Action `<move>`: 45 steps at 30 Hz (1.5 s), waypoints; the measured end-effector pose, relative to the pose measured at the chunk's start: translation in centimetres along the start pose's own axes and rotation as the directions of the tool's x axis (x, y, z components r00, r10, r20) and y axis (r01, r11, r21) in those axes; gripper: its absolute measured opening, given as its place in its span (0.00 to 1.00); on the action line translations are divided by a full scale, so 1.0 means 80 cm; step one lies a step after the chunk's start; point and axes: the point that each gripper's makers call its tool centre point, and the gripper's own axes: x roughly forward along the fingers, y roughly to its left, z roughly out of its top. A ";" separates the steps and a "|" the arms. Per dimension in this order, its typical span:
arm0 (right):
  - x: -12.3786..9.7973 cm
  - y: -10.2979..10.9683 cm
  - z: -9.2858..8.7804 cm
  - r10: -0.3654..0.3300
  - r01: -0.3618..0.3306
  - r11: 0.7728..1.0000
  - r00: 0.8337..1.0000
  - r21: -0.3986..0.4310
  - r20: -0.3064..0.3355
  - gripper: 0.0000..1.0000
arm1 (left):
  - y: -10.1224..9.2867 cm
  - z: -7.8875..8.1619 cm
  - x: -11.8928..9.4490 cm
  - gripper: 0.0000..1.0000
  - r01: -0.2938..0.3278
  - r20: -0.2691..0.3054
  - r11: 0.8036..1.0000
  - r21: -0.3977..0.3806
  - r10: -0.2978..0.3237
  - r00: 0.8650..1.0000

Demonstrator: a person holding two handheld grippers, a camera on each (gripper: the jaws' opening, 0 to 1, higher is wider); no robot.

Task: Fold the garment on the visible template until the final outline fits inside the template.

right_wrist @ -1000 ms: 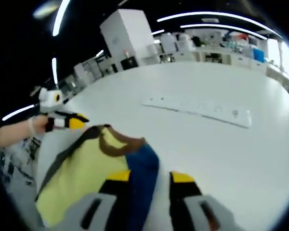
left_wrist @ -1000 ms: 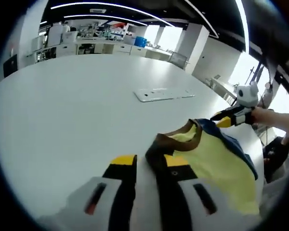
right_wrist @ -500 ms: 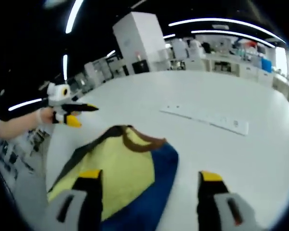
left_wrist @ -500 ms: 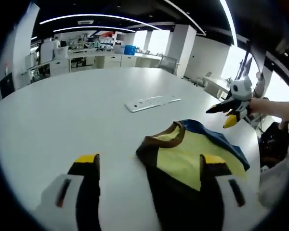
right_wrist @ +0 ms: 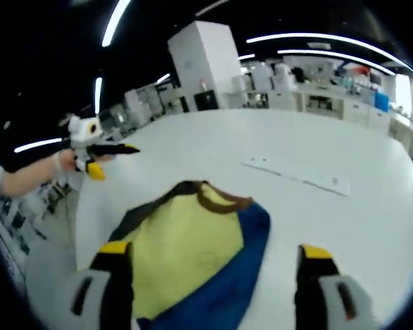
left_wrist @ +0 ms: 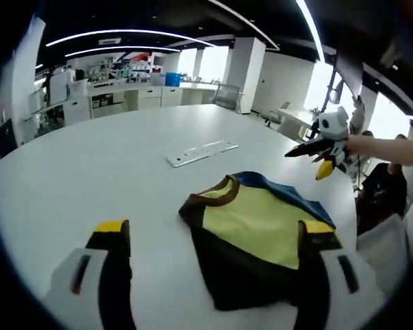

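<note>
Folded yellow garment with brown collar and blue and black panels (left_wrist: 260, 230) (right_wrist: 193, 254) lying flat on the white round counter (left_wrist: 89, 172) (right_wrist: 330, 227), near its close edge. Left hand-held gripper (left_wrist: 213, 237) with jaws spread wide, holding nothing, hovering above the cloth. Right hand-held gripper (right_wrist: 213, 258) likewise spread wide and empty. Beyond the garment, a flat white rectangular strip (left_wrist: 202, 152) (right_wrist: 296, 176) resting apart on the counter.

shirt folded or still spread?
Folded. The shirt lies as a compact bundle on the table, brown collar on top, blue layer doubled beneath the yellow; both tongs are open, clear of it.
</note>
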 end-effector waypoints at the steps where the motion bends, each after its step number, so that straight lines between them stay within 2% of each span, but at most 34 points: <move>1: -0.005 0.003 -0.002 -0.004 0.004 1.000 1.000 -0.001 0.005 0.99 | -0.006 -0.003 -0.007 0.99 0.003 0.001 1.000 0.003 -0.003 1.000; 4: -0.014 0.007 -0.009 -0.008 0.008 1.000 1.000 0.002 0.003 0.99 | -0.017 -0.009 -0.022 0.99 0.011 0.009 1.000 -0.003 -0.011 1.000; 6: -0.024 0.009 -0.015 -0.013 0.013 1.000 1.000 0.006 0.006 0.99 | -0.015 -0.012 -0.032 0.99 0.013 0.015 1.000 -0.007 -0.013 1.000; 7: -0.029 0.009 -0.018 -0.019 0.019 1.000 1.000 0.010 0.010 0.99 | -0.029 -0.016 -0.039 0.99 0.011 0.016 1.000 -0.006 -0.011 1.000; 8: -0.033 0.011 -0.021 -0.022 0.022 1.000 1.000 0.012 0.011 0.99 | -0.033 -0.019 -0.043 0.99 0.011 0.016 1.000 -0.006 -0.011 1.000; 10: -0.042 0.011 -0.031 -0.029 0.028 0.999 1.000 0.025 0.012 0.99 | -0.030 -0.025 -0.052 0.99 0.011 0.013 1.000 -0.007 -0.011 1.000; 15: -0.062 0.014 -0.057 -0.043 0.042 0.997 0.999 0.057 0.010 0.99 | -0.041 -0.039 -0.073 0.99 0.005 0.017 1.000 -0.018 -0.005 1.000; 23: -0.088 -0.003 -0.096 -0.066 0.066 0.993 0.998 0.096 -0.004 0.96 | -0.048 -0.059 -0.106 0.98 -0.013 0.032 0.999 -0.035 0.015 0.999; 26: -0.097 0.003 -0.109 -0.077 0.078 0.992 0.997 0.099 -0.016 0.95 | -0.053 -0.066 -0.115 0.98 -0.015 0.030 0.999 -0.028 0.016 0.999; 28: -0.100 0.004 -0.112 -0.079 0.079 0.991 0.997 0.106 -0.011 0.95 | -0.052 -0.070 -0.120 0.97 -0.011 0.032 0.999 -0.034 0.012 0.999; 32: -0.101 0.011 -0.118 -0.077 0.078 0.991 0.997 0.106 -0.019 0.94 | -0.065 -0.077 -0.125 0.97 -0.011 0.034 0.999 -0.038 0.013 0.999; 37: -0.099 0.016 -0.117 -0.068 0.070 0.992 0.997 0.107 -0.021 0.93 | -0.069 -0.075 -0.124 0.96 -0.002 0.042 0.999 -0.039 0.004 0.999; 42: -0.097 0.030 -0.120 -0.068 0.070 0.992 0.997 0.105 -0.018 0.89 | -0.070 -0.073 -0.123 0.95 0.009 0.051 0.999 -0.040 -0.007 0.999; 45: -0.097 0.029 -0.123 -0.069 0.071 0.991 0.997 0.114 -0.017 0.87 | -0.079 -0.073 -0.123 0.95 0.013 0.056 0.999 -0.034 -0.011 0.998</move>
